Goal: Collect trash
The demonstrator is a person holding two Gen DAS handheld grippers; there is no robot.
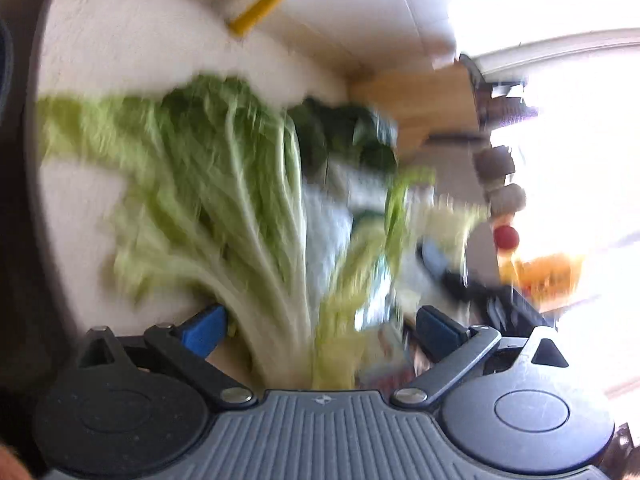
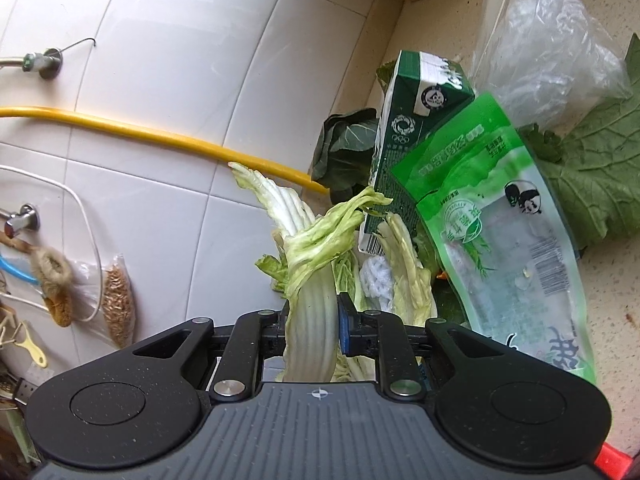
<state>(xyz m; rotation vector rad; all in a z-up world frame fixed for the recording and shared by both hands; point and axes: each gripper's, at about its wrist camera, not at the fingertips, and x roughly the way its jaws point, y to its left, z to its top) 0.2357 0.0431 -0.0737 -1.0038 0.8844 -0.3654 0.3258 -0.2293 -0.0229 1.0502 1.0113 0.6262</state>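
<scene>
Right hand-held gripper: matt black plastic, speckled, ribbed grey centre panel, bright metal pivot pins, blue pad. Wall: glossy white tile. Hose: smooth yellow plastic. Carton: printed green paperboard, slight sheen. Pouch: glossy plastic film. Bag: clear crinkled plastic. Table: speckled stone finish. Left view blurred; left hand-held gripper of like finish.

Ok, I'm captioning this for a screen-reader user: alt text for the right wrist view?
The right gripper is shut on a pale cabbage leaf, held before a white tiled wall. Behind it lie a green carton, a green plastic pouch and more leaves.
</scene>
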